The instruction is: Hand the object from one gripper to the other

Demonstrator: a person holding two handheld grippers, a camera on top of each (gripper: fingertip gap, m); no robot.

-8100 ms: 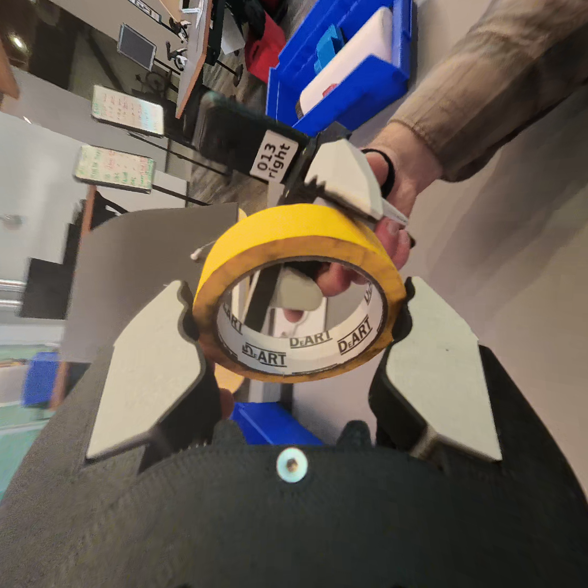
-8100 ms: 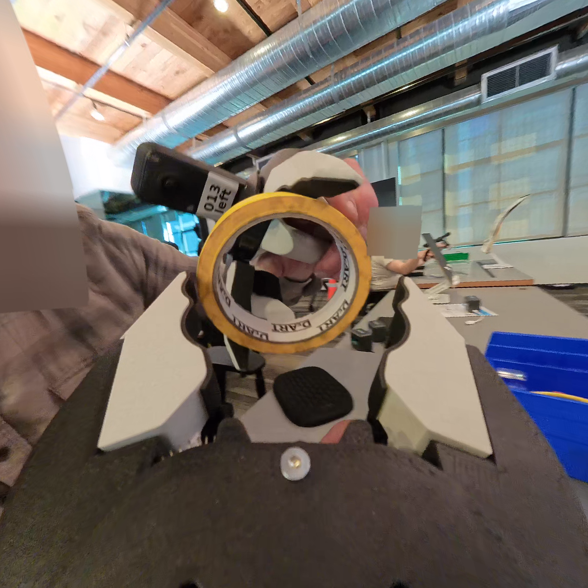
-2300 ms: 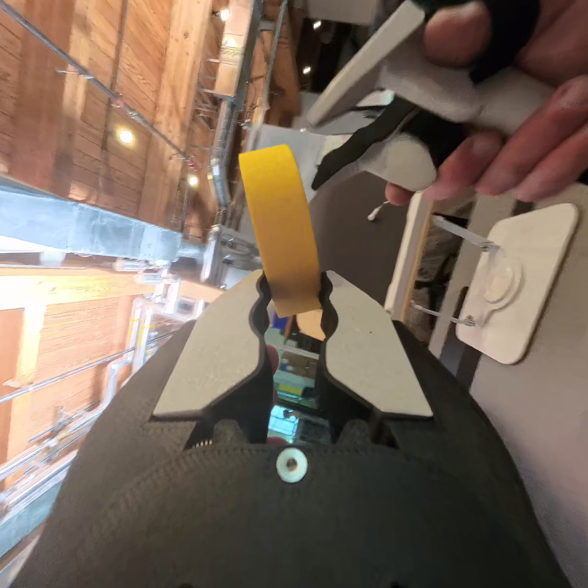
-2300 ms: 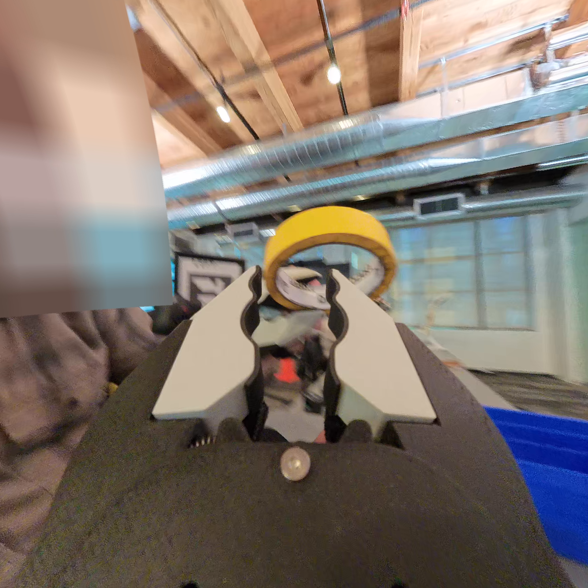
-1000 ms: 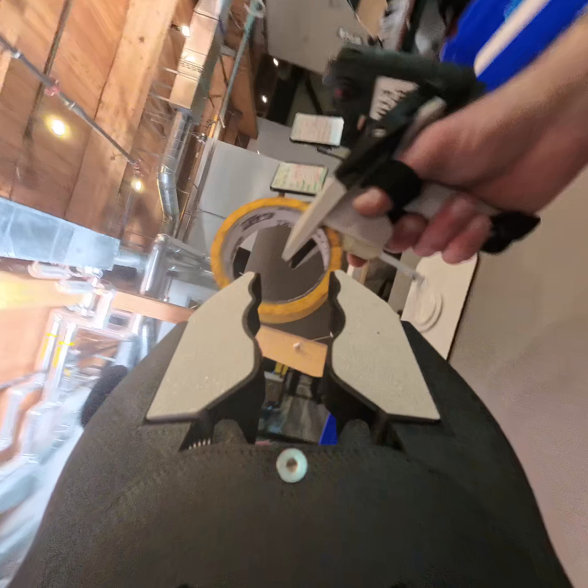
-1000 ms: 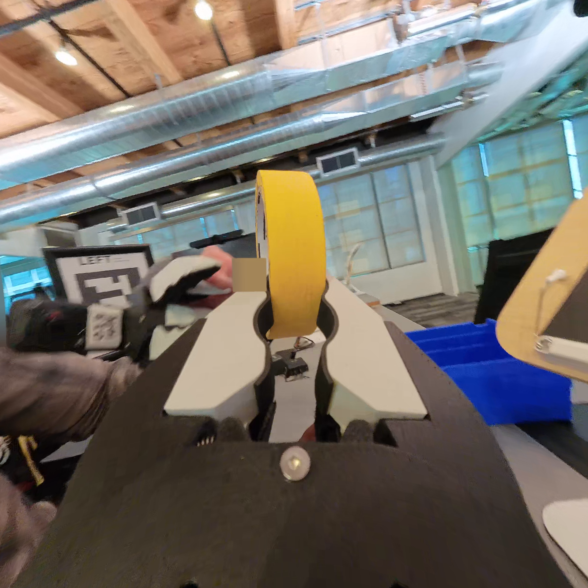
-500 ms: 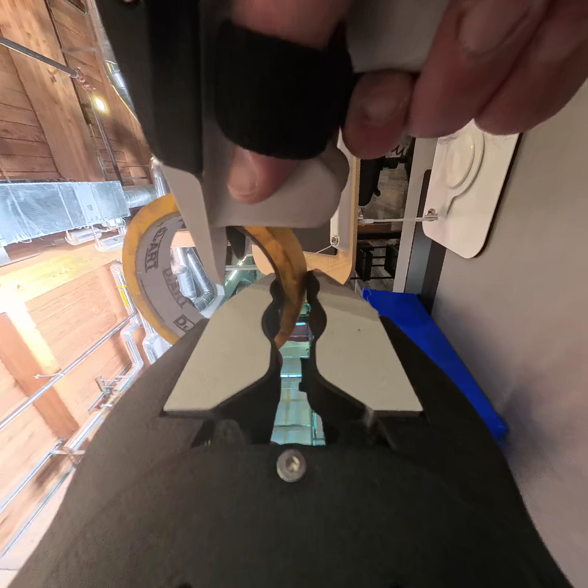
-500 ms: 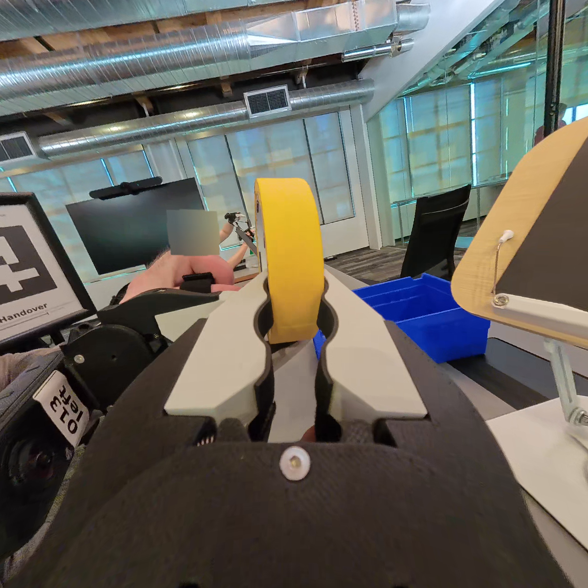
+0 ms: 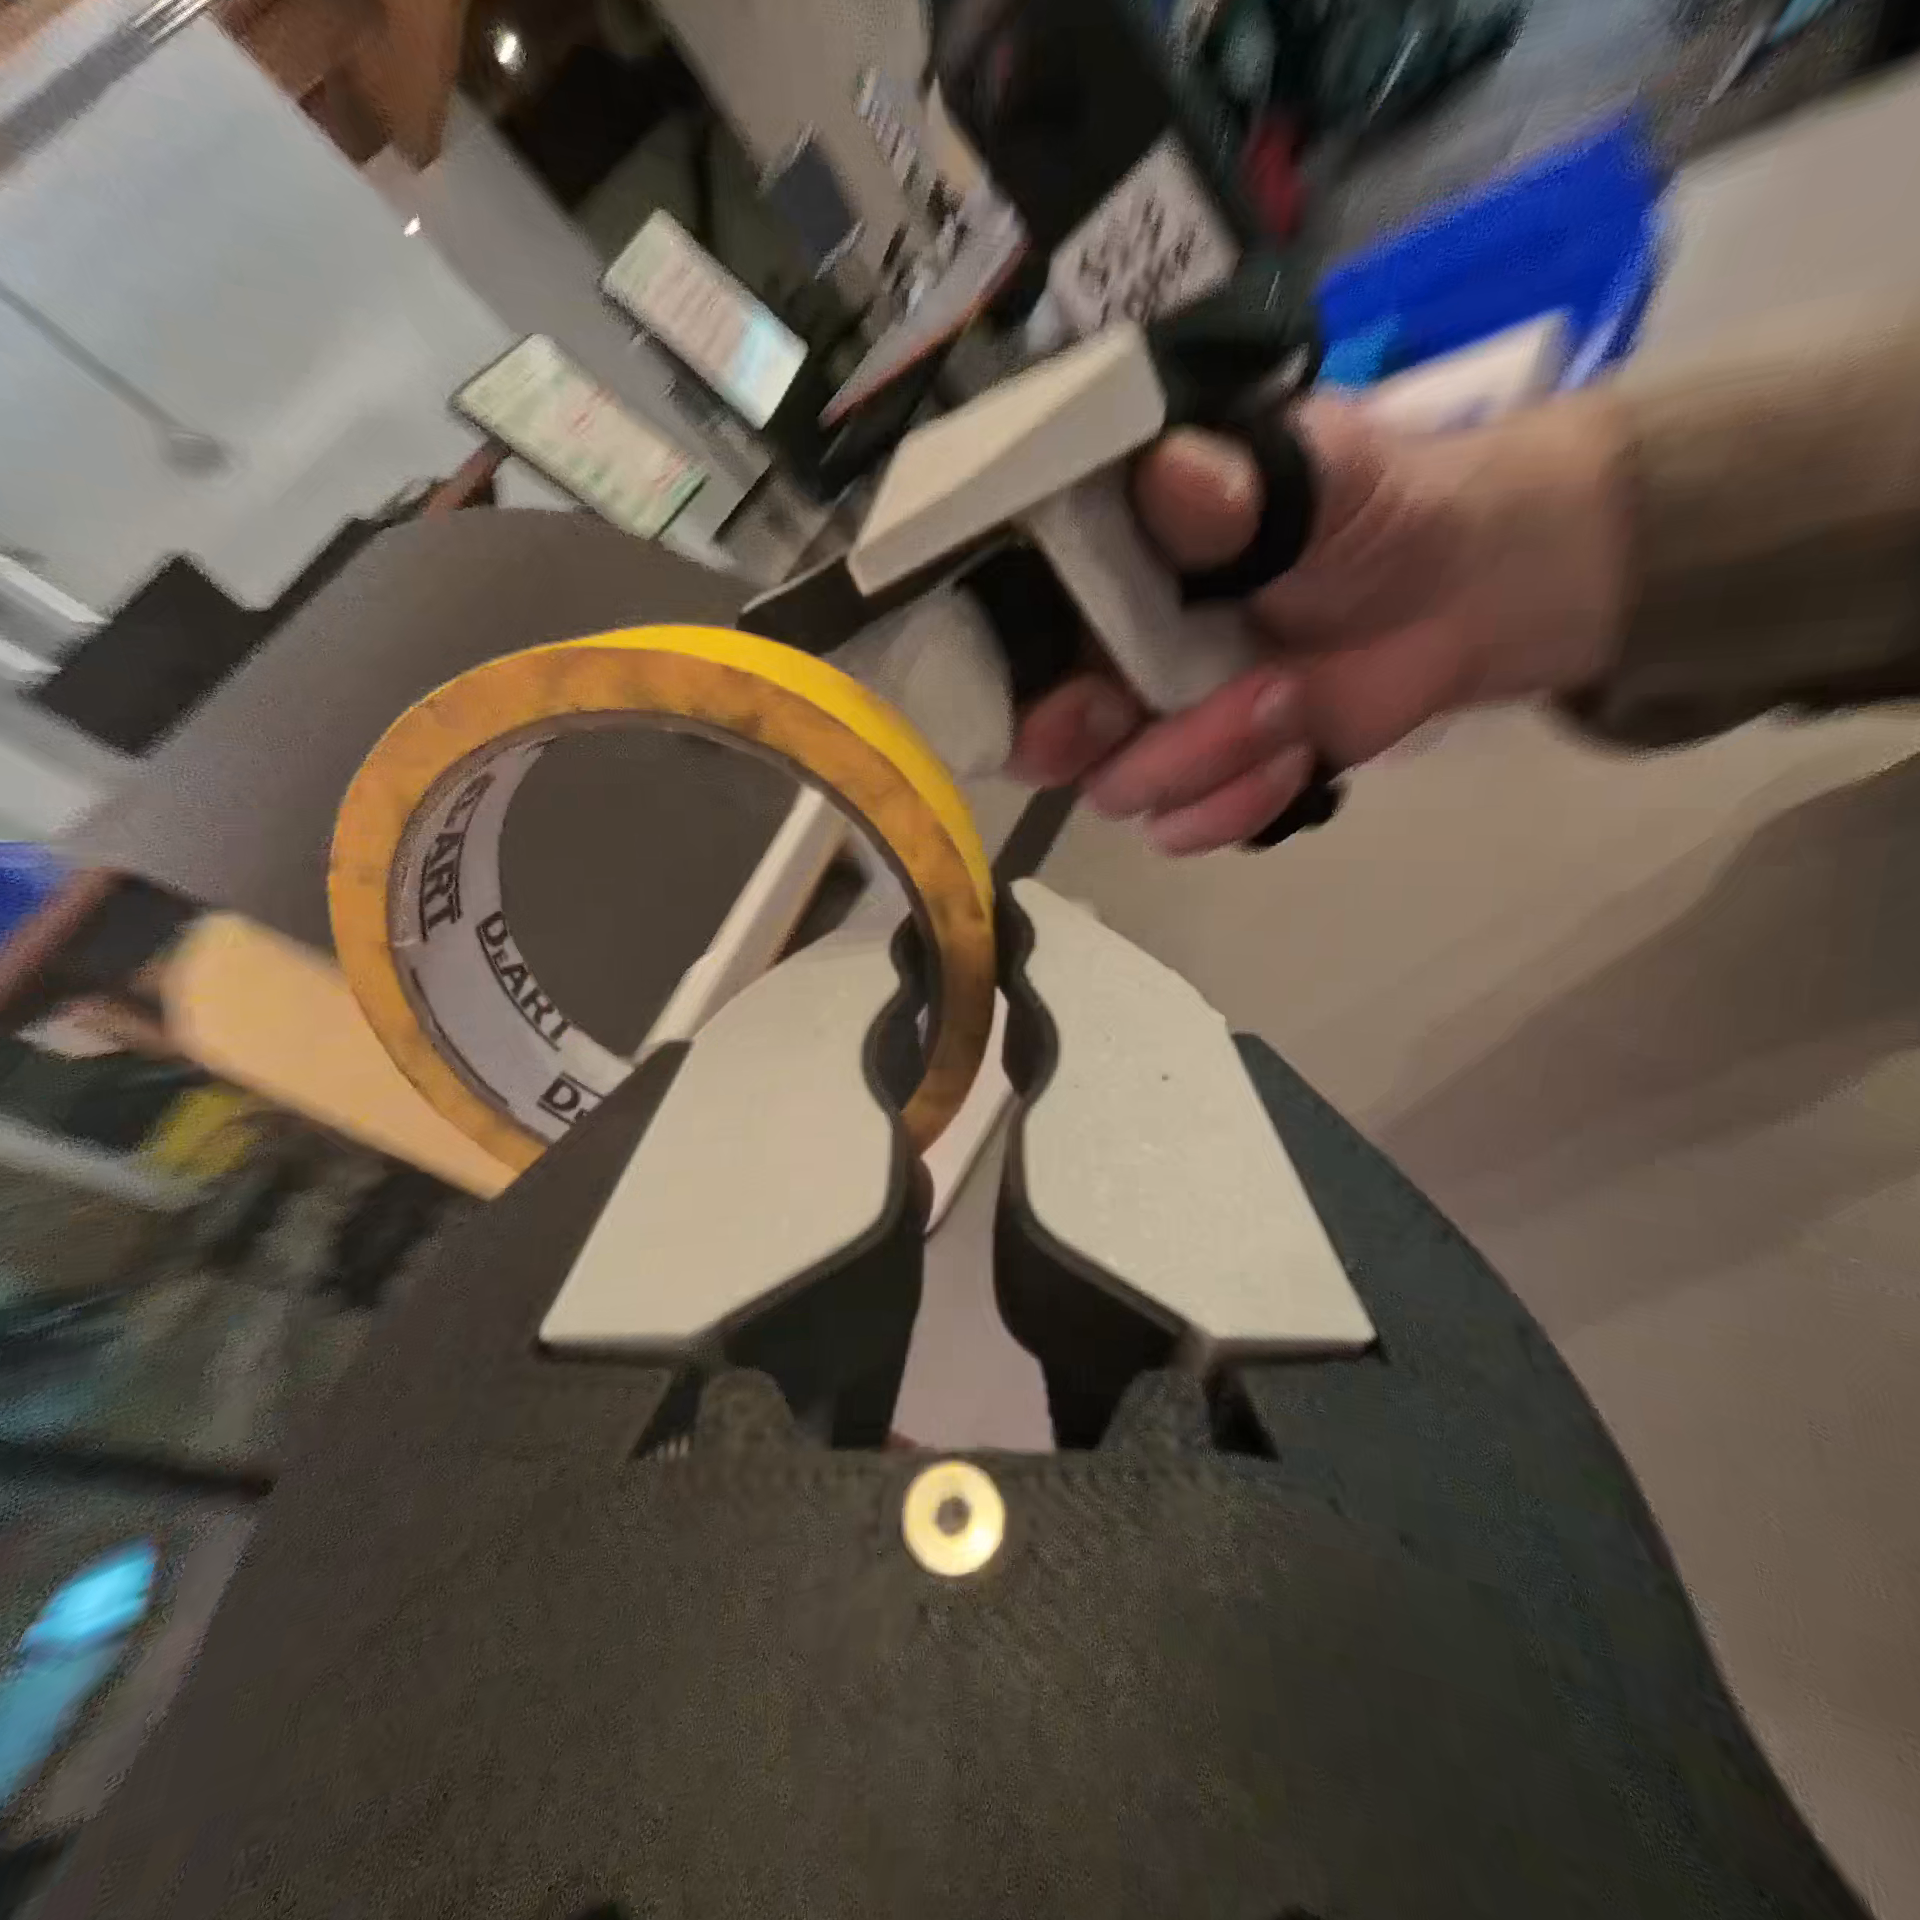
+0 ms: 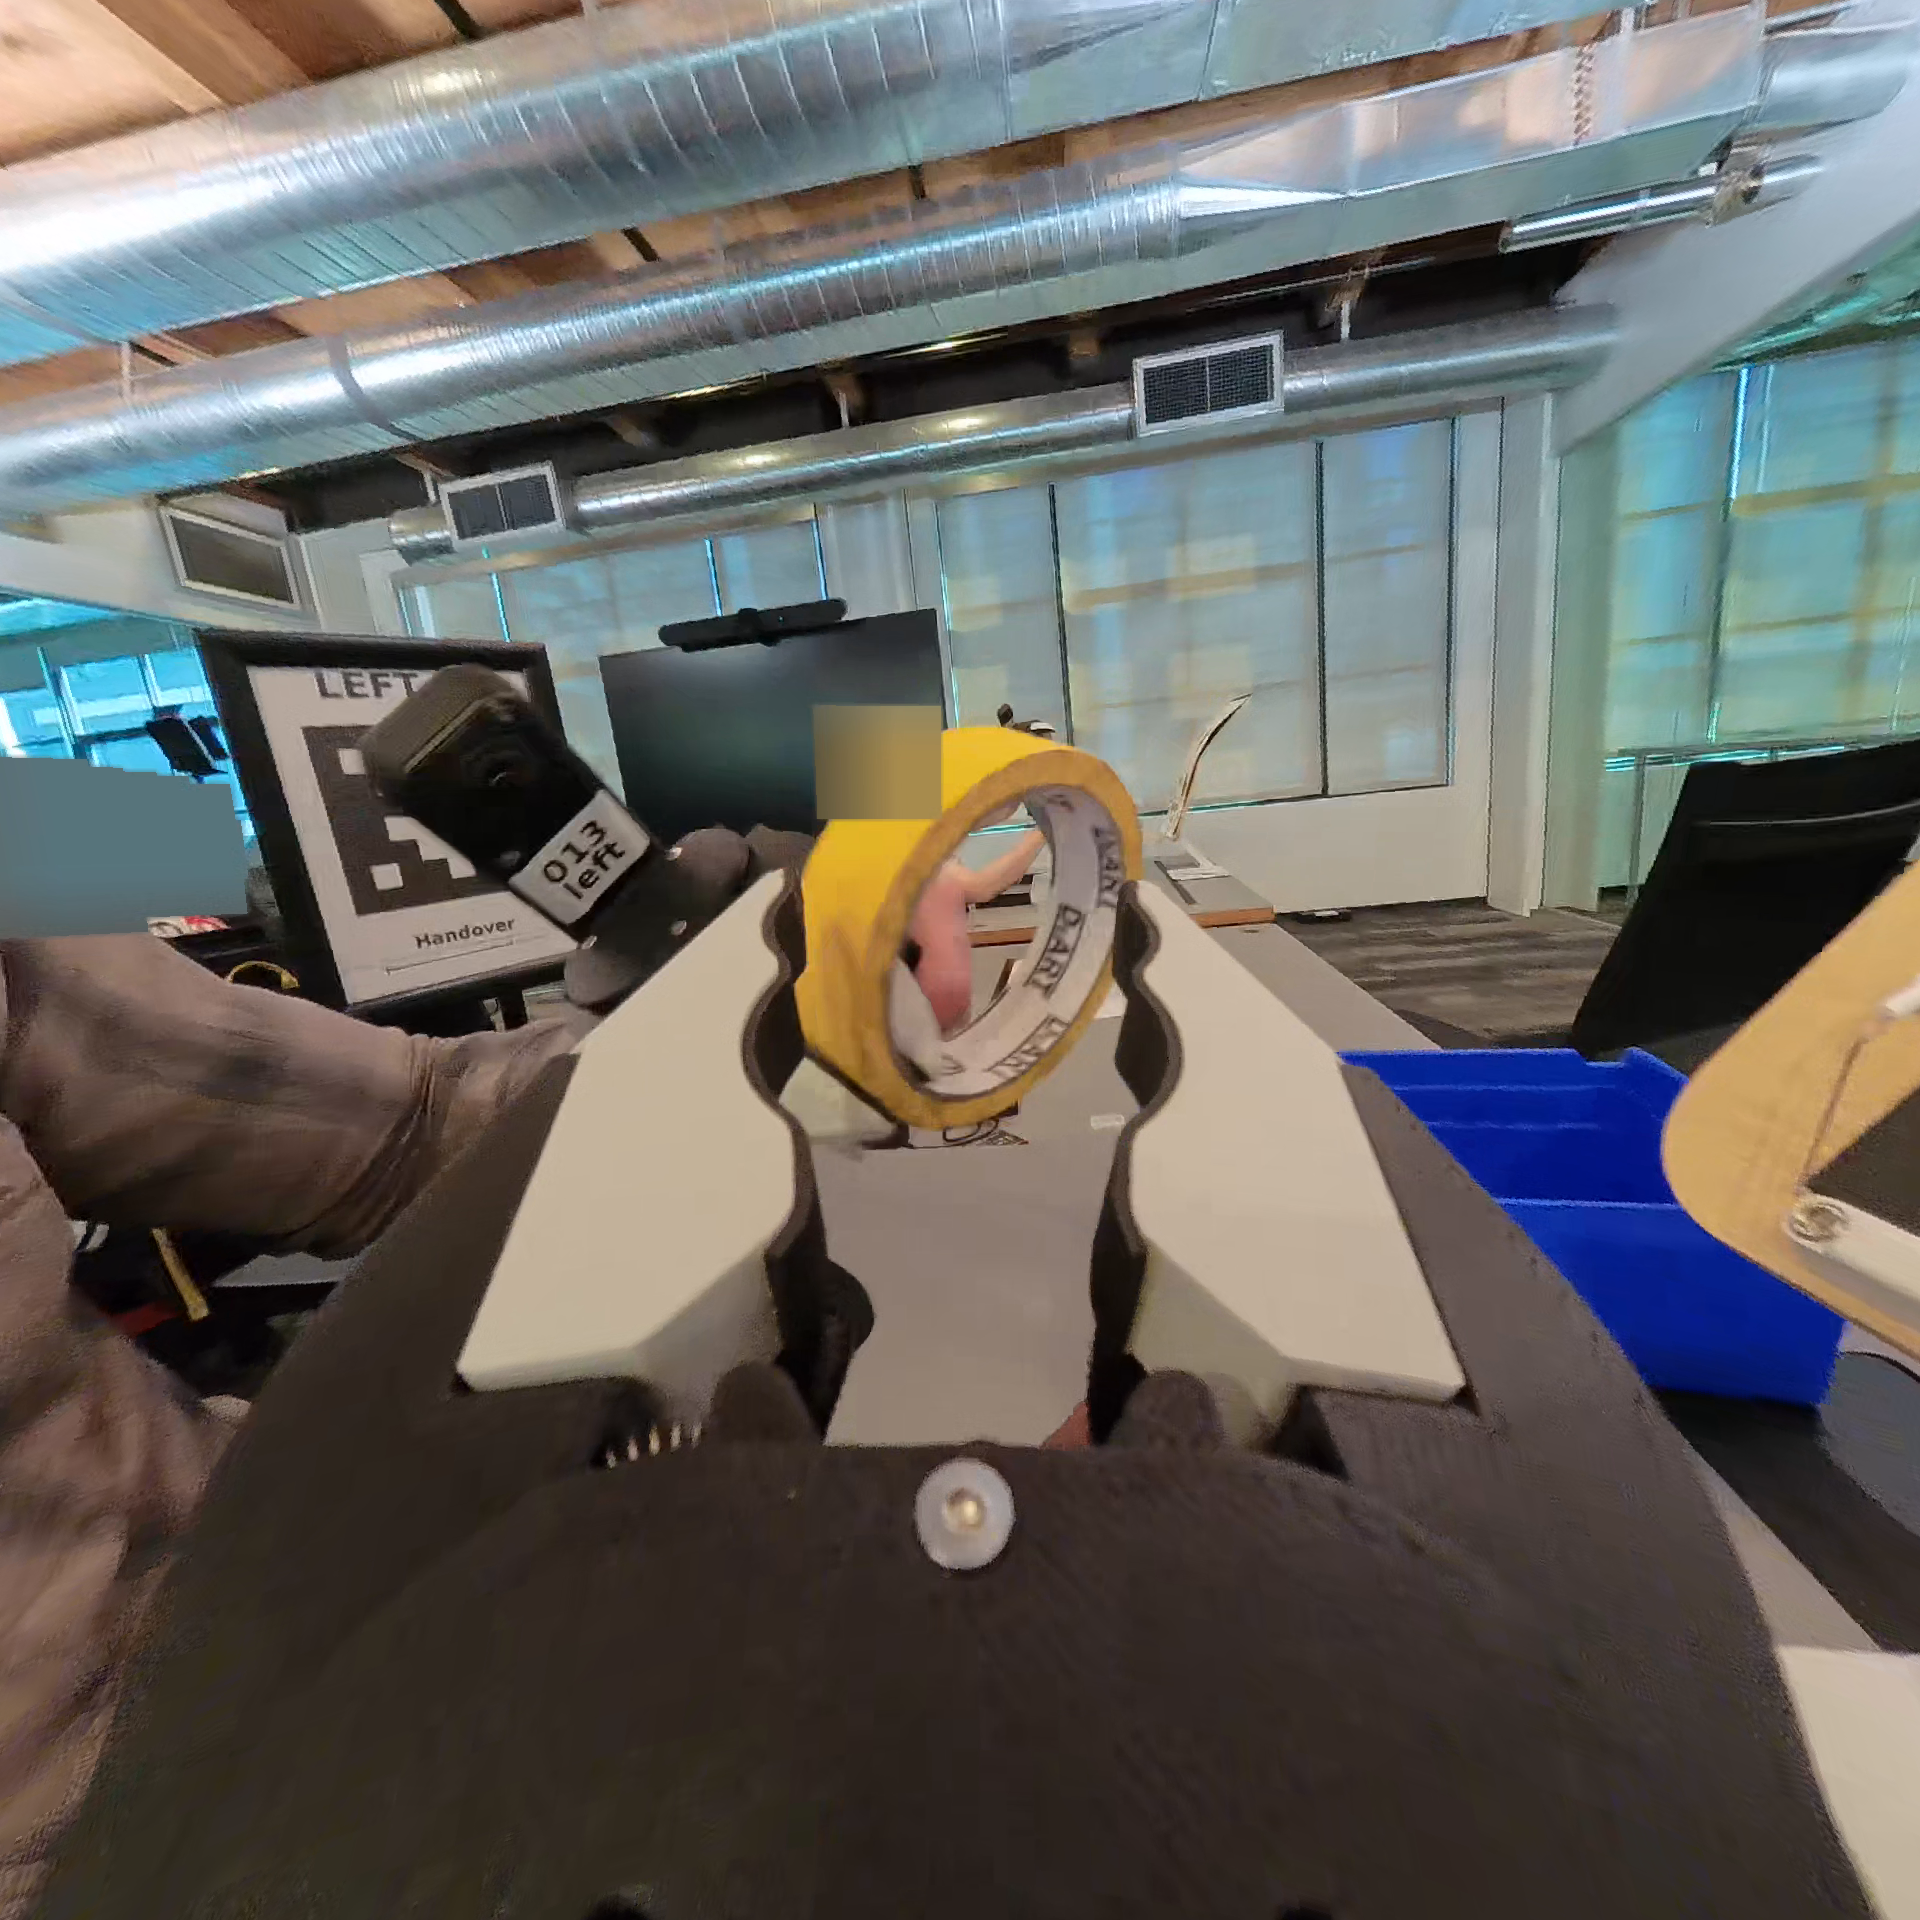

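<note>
The yellow tape roll (image 9: pixel 665 665) is held up in the air. My left gripper (image 9: pixel 966 925) is shut on the roll's wall at its right side, one finger inside the ring and one outside. My right gripper (image 10: pixel 956 894) is open; the tape roll (image 10: pixel 852 935) sits tilted just beyond its spread fingertips and I see no grip on it. In the left wrist view the right gripper (image 9: pixel 883 623) is up and to the right of the roll, held by a hand (image 9: pixel 1403 603). The left gripper's black body (image 10: pixel 665 904) shows behind my right gripper's left finger.
A blue bin (image 10: pixel 1621 1195) stands on the grey table (image 10: pixel 977 1247) to the right. A wood-edged board on a metal stand (image 10: pixel 1787 1143) leans in at the far right. A framed sign (image 10: pixel 312 831) stands at the back left. More blue bins (image 9: pixel 1486 270) lie behind the hand.
Half a second ago my right gripper was shut on the tape. Its jaws have now opened and let go, and my left gripper holds the roll alone. The left view has swung round.
</note>
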